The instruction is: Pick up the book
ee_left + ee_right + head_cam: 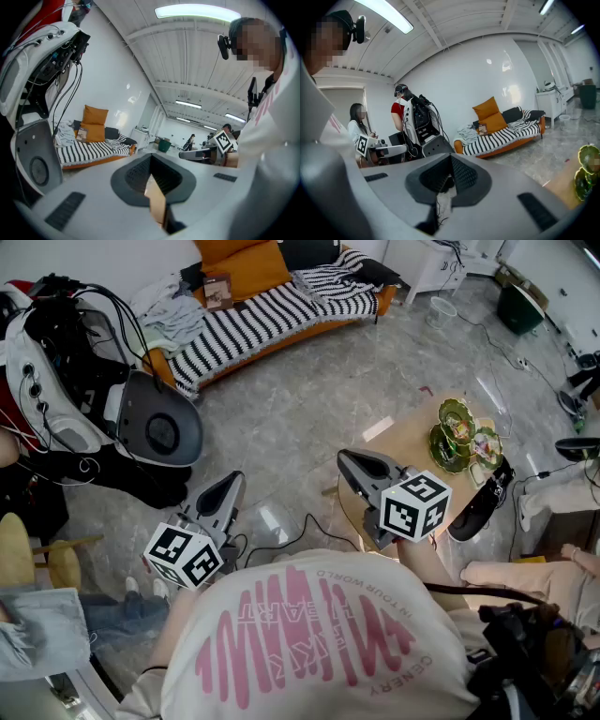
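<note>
The book (217, 292) is a small brown volume lying on the sofa (281, 310), against the orange cushions at the far side of the room. It also shows as a small book (82, 134) in the left gripper view and as a distant book (482, 129) in the right gripper view. I hold both grippers in front of my chest, several steps from the sofa. The left gripper (232, 482) (152, 176) has its jaws together with nothing between them. My right gripper (345, 457) (449, 176) is likewise shut and empty, and both point roughly towards the sofa.
A grey and white machine (94, 381) with black cables stands at the left. At the right a low wooden table (403, 442) carries green dishes (459, 437). A cable (300, 531) trails over the marble floor. A white basket (441, 310) stands past the sofa. Other people stand around the room.
</note>
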Motion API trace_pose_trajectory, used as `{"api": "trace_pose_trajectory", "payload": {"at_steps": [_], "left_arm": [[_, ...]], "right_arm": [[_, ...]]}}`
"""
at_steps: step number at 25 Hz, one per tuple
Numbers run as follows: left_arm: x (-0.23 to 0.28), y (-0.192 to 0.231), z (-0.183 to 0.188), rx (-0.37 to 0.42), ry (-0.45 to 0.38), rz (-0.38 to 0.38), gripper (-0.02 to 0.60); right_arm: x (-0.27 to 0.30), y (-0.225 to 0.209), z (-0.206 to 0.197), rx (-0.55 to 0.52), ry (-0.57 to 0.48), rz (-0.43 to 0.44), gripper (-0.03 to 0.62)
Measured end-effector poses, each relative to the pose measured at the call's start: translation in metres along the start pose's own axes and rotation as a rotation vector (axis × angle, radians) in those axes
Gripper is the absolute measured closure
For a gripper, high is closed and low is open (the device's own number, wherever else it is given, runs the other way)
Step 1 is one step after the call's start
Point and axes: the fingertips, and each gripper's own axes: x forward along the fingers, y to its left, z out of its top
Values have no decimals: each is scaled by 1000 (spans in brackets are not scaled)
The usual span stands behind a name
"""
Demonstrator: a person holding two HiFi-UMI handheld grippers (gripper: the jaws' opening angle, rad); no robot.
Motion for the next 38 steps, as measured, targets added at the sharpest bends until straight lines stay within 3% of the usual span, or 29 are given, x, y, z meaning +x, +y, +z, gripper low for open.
{"api": "trace_pose_trajectory", "payload": {"at_steps": [28,38], "left_arm": [[17,-10,-5,-12,3,40,575],[28,-1,13,30,-87,104,575]], "right_arm": [[-12,-27,-9,7,36,12,585],[-9,-48,-2,22,-9,44,584]]}}
